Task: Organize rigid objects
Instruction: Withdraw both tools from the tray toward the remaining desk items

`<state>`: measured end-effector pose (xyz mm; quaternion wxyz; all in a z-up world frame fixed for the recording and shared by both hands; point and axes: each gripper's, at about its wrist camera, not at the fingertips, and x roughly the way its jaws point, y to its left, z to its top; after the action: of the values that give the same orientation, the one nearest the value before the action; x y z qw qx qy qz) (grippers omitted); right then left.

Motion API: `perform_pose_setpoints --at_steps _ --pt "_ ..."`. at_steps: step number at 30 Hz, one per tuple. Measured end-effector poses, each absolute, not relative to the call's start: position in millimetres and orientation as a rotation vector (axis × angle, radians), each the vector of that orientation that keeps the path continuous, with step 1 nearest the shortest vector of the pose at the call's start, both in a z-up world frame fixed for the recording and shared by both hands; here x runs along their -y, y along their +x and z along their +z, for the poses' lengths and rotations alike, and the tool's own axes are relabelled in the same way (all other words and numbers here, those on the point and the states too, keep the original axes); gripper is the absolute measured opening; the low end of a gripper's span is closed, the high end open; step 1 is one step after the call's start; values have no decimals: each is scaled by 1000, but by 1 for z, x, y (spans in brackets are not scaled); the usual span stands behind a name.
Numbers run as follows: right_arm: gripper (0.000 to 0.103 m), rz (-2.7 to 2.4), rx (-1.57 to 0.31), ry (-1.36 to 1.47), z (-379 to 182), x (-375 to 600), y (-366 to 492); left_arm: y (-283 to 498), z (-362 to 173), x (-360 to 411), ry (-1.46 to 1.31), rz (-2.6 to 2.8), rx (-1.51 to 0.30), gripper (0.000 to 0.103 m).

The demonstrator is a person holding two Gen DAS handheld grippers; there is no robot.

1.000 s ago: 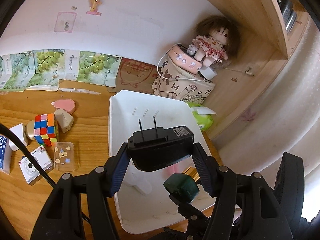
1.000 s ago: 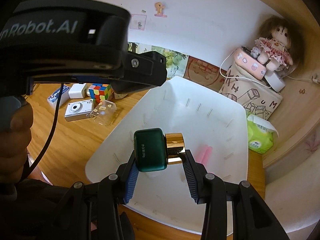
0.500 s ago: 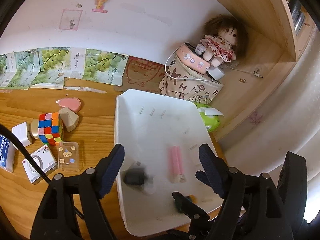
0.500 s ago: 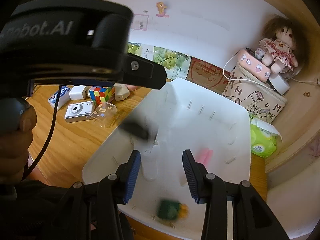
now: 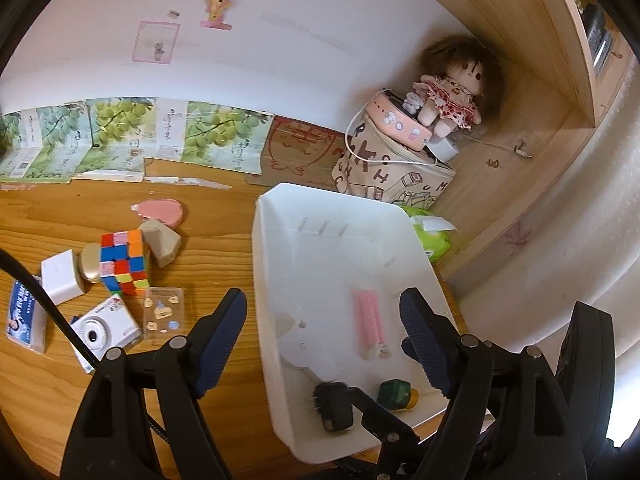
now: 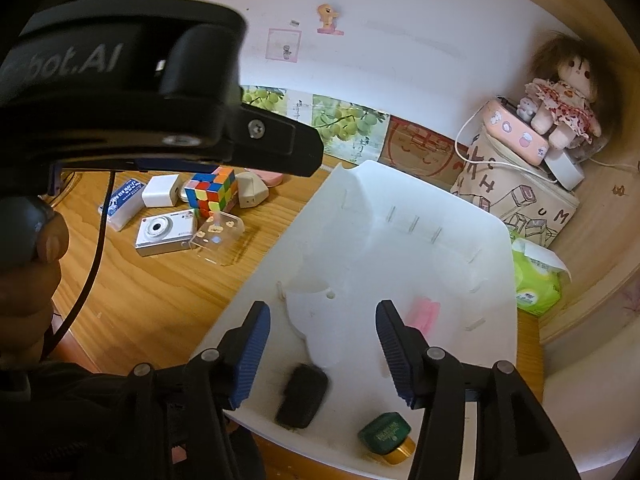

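Note:
A white plastic bin (image 5: 260, 240) stands on the wooden desk. In its near end lie a black plug adapter (image 5: 332, 406) and a green bottle with a gold cap (image 5: 396, 394); a pink stick (image 5: 368, 320) lies further in. My left gripper (image 5: 322, 332) hangs open above the bin with nothing between its fingers. In the right wrist view the adapter (image 6: 302, 394) and bottle (image 6: 386, 434) lie below my right gripper (image 6: 324, 356), whose jaws are opening and hold nothing. The left gripper's body (image 6: 120, 100) fills the upper left of that view.
Left of the bin lie a colour cube (image 5: 124, 262), a white camera (image 5: 106, 330), a clear card case (image 5: 162, 312), a white charger block (image 5: 60, 276) and other small items. Behind the bin stand a printed bag with a doll (image 5: 452, 92) and a green wipes pack (image 5: 434, 236).
Both grippers opened. The black adapter fell from the left one and the green bottle from the right one into the bin, where both now lie near its front edge.

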<state>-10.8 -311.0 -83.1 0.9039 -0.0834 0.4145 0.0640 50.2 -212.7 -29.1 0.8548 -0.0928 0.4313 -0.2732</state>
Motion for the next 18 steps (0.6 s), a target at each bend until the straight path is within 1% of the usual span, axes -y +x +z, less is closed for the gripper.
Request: perform_pose_setpoints --at_steps 3,10,12,18 --pt "59 131 -855 -168 -82 301 -8 53 -27 202 -189 -567 -908 82" --pt "61 134 -844 -158 -80 274 -2 59 -23 173 -177 -553 -903 82" --pt "64 133 -839 -156 -79 266 -1 61 -22 164 -171 -550 -900 82" --pt "68 137 -825 -143 -79 240 5 65 -21 137 -150 -537 -896 82"
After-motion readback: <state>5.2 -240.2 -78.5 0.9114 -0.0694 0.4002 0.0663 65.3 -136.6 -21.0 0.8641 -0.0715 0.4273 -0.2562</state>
